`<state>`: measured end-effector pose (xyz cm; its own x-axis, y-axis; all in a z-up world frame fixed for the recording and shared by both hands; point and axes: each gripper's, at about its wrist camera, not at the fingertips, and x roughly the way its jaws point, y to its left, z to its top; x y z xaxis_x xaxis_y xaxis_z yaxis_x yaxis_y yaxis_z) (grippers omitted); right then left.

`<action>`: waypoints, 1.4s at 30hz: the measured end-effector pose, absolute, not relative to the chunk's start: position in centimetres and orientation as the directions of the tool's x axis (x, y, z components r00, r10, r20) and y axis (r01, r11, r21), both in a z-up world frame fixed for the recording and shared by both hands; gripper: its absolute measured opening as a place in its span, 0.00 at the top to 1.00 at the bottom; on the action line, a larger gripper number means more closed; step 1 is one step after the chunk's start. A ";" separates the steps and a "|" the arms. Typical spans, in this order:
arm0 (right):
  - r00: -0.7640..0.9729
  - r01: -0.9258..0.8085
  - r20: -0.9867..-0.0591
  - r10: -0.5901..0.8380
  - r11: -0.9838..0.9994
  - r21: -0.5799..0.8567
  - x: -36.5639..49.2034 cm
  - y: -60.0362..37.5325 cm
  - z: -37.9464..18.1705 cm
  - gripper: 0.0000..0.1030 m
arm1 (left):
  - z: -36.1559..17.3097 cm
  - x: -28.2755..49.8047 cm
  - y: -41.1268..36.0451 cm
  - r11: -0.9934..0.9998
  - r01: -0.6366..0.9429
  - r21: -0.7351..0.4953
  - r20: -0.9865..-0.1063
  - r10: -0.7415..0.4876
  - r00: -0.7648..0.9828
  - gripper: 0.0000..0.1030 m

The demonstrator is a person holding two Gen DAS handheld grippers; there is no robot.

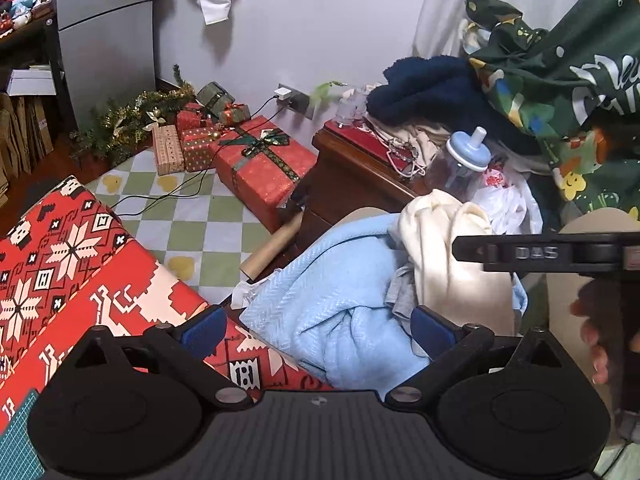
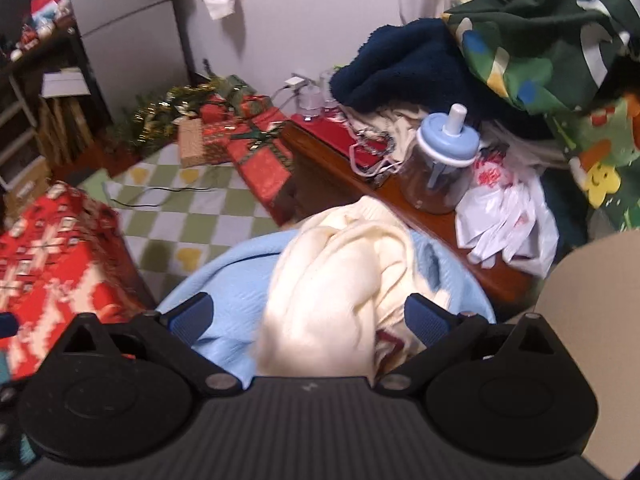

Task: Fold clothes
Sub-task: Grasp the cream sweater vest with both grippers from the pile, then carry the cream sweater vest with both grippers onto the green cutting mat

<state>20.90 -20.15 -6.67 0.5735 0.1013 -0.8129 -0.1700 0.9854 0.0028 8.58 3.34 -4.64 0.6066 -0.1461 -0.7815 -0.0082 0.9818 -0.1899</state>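
Note:
A pile of clothes lies beside the table: a light blue knit garment (image 1: 320, 312) with a cream garment (image 1: 444, 240) on top of it. My left gripper (image 1: 320, 330) is open, its blue pads spread wide just over the light blue garment. In the right wrist view the cream garment (image 2: 340, 280) lies bunched between the wide-apart pads of my right gripper (image 2: 308, 316), which is open above it; the light blue garment (image 2: 232, 280) shows underneath. The right gripper's black body (image 1: 560, 254) and a hand (image 1: 592, 320) appear at the right of the left wrist view.
A red patterned tablecloth (image 1: 72, 264) covers the table at left. A wooden side table (image 2: 400, 200) holds a bottle with a blue lid (image 2: 440, 160), a white plastic bag (image 2: 508, 220), a navy towel (image 2: 400, 68) and green printed fabric (image 2: 540, 32). Wrapped gift boxes (image 1: 256, 160) sit on the checkered floor mat (image 1: 200, 224).

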 end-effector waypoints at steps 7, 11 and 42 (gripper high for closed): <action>0.503 -0.124 -0.855 0.127 0.989 0.074 24.3 -21.5 -10.0 0.09 | -7.3 10.6 4.4 0.949 -0.017 -0.316 -0.798 -0.256 0.546 0.03; 0.435 -0.164 -0.894 0.110 0.986 0.041 25.1 -21.2 -12.6 0.26 | -8.1 10.2 5.4 0.920 -0.050 -0.388 -0.781 -0.300 0.548 0.03; 0.317 -0.739 -0.680 0.661 0.621 0.259 4.0 6.9 -3.6 0.84 | -8.4 -14.0 23.9 0.832 -0.279 -0.479 -0.690 -0.160 0.706 0.33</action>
<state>4.03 6.89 -3.61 0.3172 0.6612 -0.6798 -0.7394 0.6213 0.2592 -13.99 23.89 -8.42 0.7062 -0.1602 -0.6896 -0.2790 0.8322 -0.4791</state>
